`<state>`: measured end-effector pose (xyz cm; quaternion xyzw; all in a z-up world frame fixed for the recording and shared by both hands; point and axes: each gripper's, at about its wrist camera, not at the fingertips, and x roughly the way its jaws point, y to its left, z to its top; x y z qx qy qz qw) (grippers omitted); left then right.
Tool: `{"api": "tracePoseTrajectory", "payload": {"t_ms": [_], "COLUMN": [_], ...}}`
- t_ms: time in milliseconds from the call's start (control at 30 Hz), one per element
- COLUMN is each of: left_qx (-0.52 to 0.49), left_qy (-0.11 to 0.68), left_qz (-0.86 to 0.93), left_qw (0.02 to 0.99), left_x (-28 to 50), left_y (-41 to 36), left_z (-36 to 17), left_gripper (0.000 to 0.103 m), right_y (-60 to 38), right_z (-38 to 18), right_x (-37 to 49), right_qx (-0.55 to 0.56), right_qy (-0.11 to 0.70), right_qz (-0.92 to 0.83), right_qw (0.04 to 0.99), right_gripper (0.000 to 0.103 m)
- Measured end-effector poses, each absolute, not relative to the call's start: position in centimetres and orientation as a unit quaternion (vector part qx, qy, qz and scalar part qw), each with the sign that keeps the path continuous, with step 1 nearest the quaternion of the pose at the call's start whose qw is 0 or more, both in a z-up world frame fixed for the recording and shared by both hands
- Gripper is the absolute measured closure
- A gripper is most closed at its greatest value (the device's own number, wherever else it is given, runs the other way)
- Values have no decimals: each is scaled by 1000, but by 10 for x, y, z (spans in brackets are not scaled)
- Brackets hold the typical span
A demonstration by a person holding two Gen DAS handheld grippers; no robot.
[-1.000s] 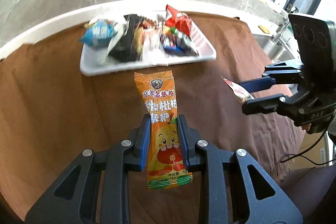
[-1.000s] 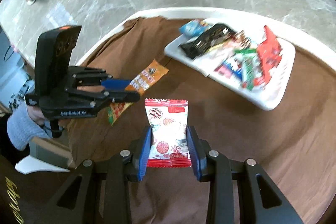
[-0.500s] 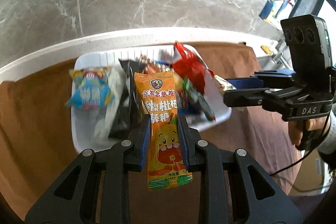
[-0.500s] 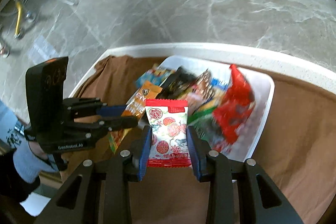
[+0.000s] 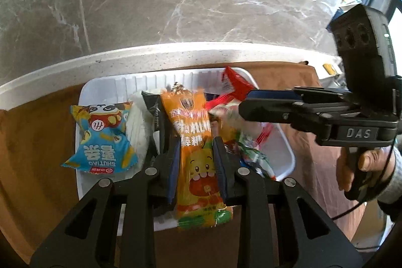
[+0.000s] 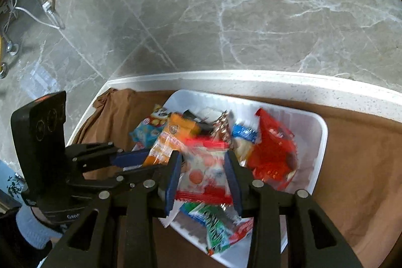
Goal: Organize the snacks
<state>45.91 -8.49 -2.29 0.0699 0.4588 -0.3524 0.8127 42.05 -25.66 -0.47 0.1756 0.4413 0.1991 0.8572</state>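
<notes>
My left gripper (image 5: 196,155) is shut on a long orange candy packet (image 5: 194,150) and holds it over the white tray (image 5: 100,87). My right gripper (image 6: 203,165) is shut on a white and red candy packet (image 6: 203,175) and holds it over the same tray (image 6: 316,142). In the left wrist view the right gripper (image 5: 247,107) reaches in from the right over the tray. In the right wrist view the left gripper (image 6: 140,162) comes in from the left with the orange packet (image 6: 170,140). The tray holds several snacks.
In the tray lie a blue panda packet (image 5: 100,140), a black packet (image 5: 155,114), a red bag (image 6: 273,150) and a green packet (image 6: 216,230). The tray sits on a brown cloth (image 6: 356,167) near the white counter edge (image 5: 125,59). Marble floor lies beyond.
Both grippers have moved forward with their packets, from over the brown cloth to above the tray. They have come closer together.
</notes>
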Motion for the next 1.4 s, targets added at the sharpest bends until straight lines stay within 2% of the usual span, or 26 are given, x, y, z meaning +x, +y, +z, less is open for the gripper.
{"api": "tracePoseTrajectory", "payload": {"t_ms": [33, 100, 300, 333, 367, 400, 433, 567, 700, 767, 900, 1067, 1400], "left_qx": [72, 73, 85, 85, 86, 86, 80, 71, 75, 79, 86, 105, 136], "left_qy": [459, 460, 447, 445, 442, 437, 427, 420, 412, 406, 394, 375, 341], "left_qz": [-349, -348, -336, -335, -332, -331, -331, -326, -314, -306, -293, -279, -276], "left_qw": [814, 814, 825, 826, 829, 832, 837, 844, 852, 857, 867, 878, 888], "left_x": [460, 463, 457, 455, 453, 451, 448, 438, 423, 413, 391, 358, 300], "left_y": [-87, -90, -93, -92, -92, -90, -88, -81, -75, -72, -65, -60, -56], "left_z": [-25, -26, -20, -18, -16, -13, -9, 1, 10, 17, 31, 51, 83], "left_gripper": [78, 78, 76, 72, 63, 42, 33, 33, 32, 26, 21, 20, 20], "right_y": [-256, -256, -255, -255, -255, -255, -255, -254, -254, -256, -262, -267, -275], "right_z": [-4, -1, 9, 10, 12, 14, 15, 25, 35, 39, 48, 57, 57], "right_x": [421, 420, 410, 408, 405, 401, 398, 382, 363, 351, 320, 280, 219], "right_qx": [174, 167, 165, 166, 167, 168, 169, 169, 167, 170, 168, 157, 179], "right_qy": [440, 434, 414, 411, 408, 405, 402, 390, 378, 374, 367, 361, 358], "right_qz": [199, 191, 193, 193, 193, 193, 194, 193, 189, 185, 170, 144, 116], "right_qw": [859, 865, 874, 875, 877, 878, 879, 884, 890, 893, 899, 908, 909], "right_gripper": [60, 40, 35, 34, 31, 29, 28, 22, 19, 19, 17, 13, 12]}}
